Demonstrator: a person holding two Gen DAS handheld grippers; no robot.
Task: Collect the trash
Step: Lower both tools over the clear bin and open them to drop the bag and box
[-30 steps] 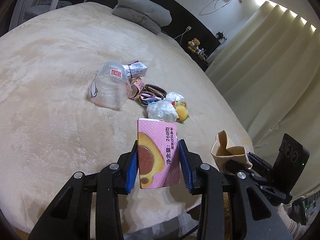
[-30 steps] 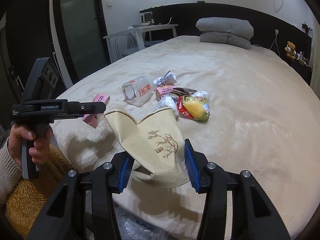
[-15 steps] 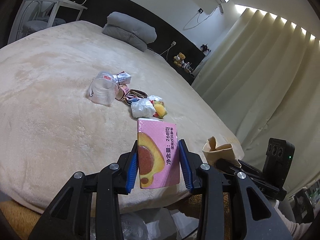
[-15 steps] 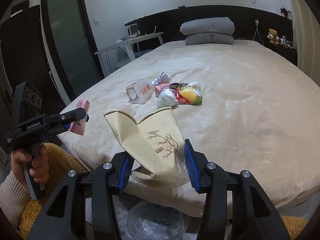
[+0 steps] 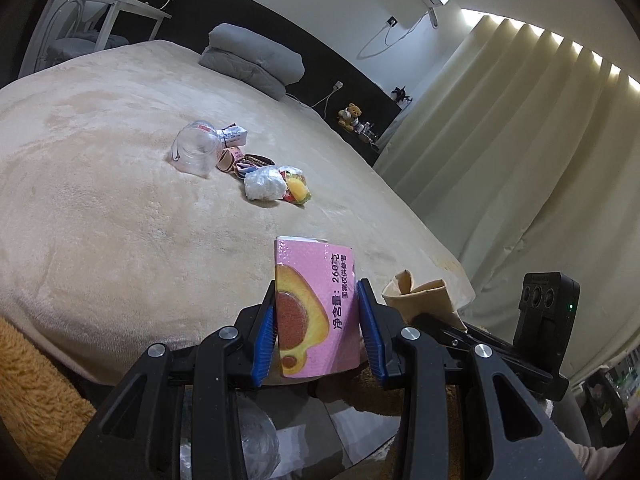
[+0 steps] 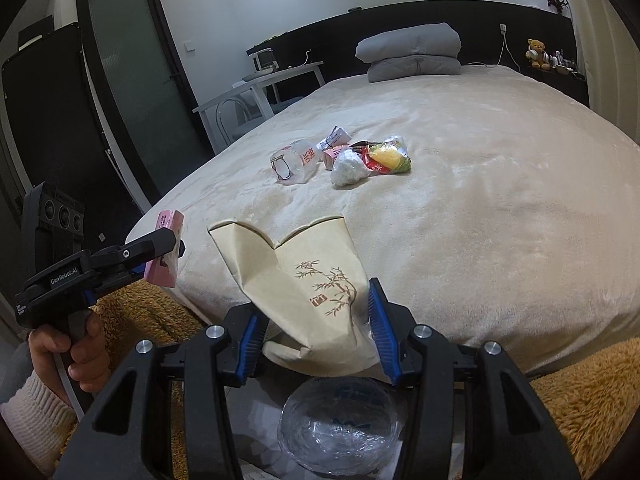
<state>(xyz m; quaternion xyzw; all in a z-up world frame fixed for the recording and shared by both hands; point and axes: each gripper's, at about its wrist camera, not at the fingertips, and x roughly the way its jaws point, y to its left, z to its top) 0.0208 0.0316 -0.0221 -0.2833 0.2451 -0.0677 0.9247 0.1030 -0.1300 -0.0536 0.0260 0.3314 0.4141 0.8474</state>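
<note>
My left fingers [image 5: 318, 330] grip the pink carton [image 5: 316, 308], right fingers [image 6: 316, 326] the paper bag [image 6: 304, 280]; I should release both right above the lined bin [image 6: 340, 428].

A cluster of trash lies together near the middle of the bed [image 6: 480, 208]: a plastic jar [image 6: 292, 162] on its side at the left, a small carton [image 6: 334, 138] just behind it, a crumpled plastic wad [image 6: 349, 168] to the right, and a snack wrapper [image 6: 386, 156] touching that wad on its far right. Folded quilts [image 6: 412, 56] sit at the head of the bed, well behind the cluster. Off the bed's near edge, the left gripper [image 5: 318, 326] holds a drink carton [image 5: 316, 308] upright between its fingers; to its right, the right gripper [image 6: 314, 332] holds a paper bag [image 6: 296, 280]. Below that bag sits a plastic-lined bin [image 6: 340, 426].
</note>
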